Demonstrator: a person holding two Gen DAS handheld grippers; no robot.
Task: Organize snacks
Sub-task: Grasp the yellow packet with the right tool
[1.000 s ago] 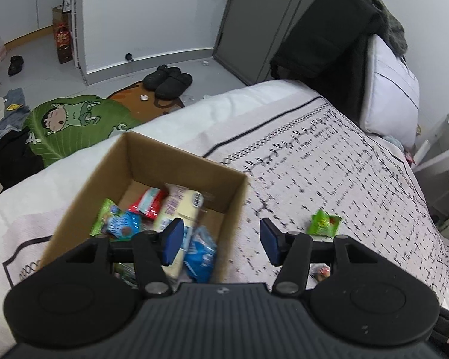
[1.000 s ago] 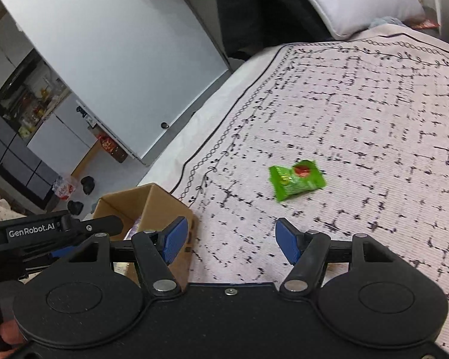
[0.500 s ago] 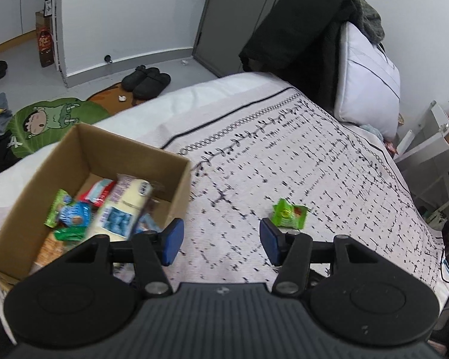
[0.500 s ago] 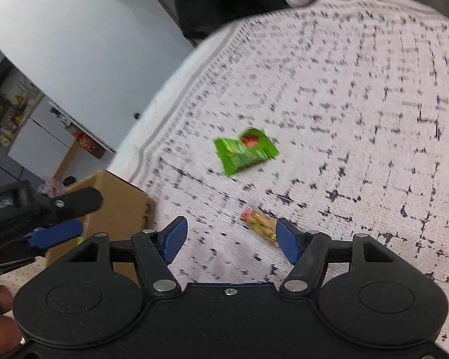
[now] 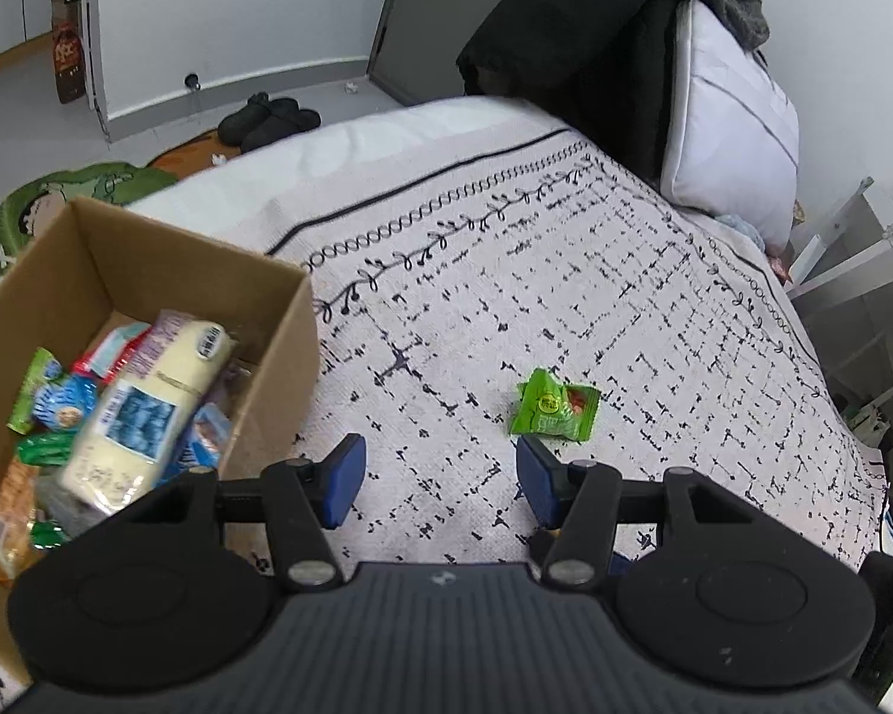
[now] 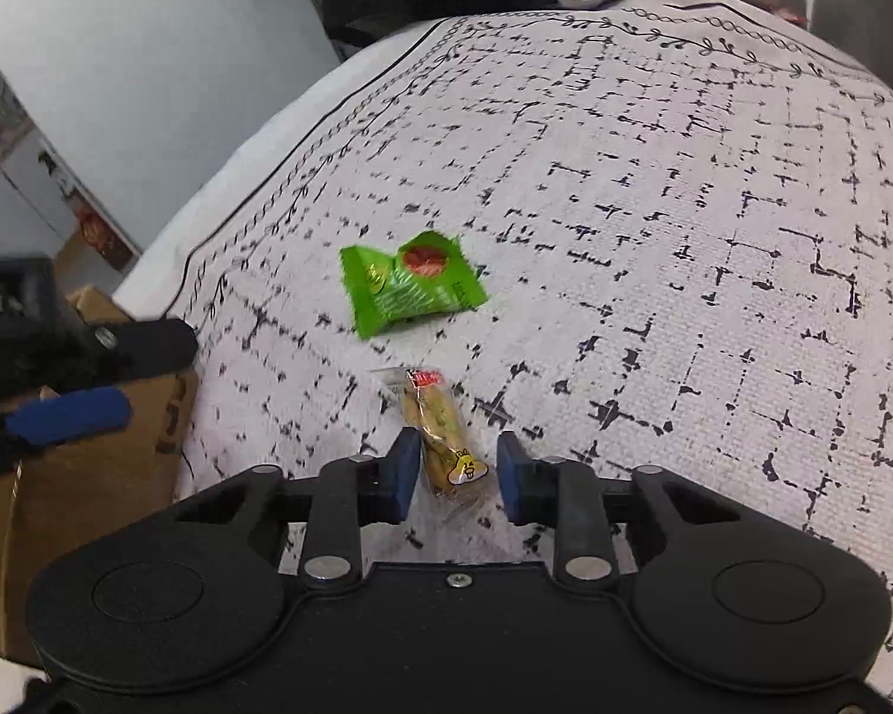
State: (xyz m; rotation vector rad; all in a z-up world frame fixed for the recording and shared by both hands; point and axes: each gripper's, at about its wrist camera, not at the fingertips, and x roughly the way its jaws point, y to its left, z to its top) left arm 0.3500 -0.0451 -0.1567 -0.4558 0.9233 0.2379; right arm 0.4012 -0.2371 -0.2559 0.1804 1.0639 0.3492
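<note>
The bedspread (image 6: 655, 226) is a coarse woven cloth, matt, with a printed black pattern. The green snack packet (image 6: 411, 288) and the clear-wrapped biscuit packet (image 6: 443, 434) are glossy plastic film, crinkled; the cardboard box (image 5: 149, 273) is plain brown paperboard, matt, holding shiny plastic wrappers. The right gripper (image 6: 451, 473) is matt black plastic with blue rubbery pads (image 6: 403, 470) and bright metal screws.

Our right gripper (image 6: 451, 476) comes down over the bed and its jaws have just been closing around a small clear packet of tan nuts (image 6: 443, 437), pads not yet pressing it. Our left gripper (image 5: 440, 479) swings away from the brown cardboard box (image 5: 280, 357) toward the green snack packet (image 5: 553, 407).
</note>
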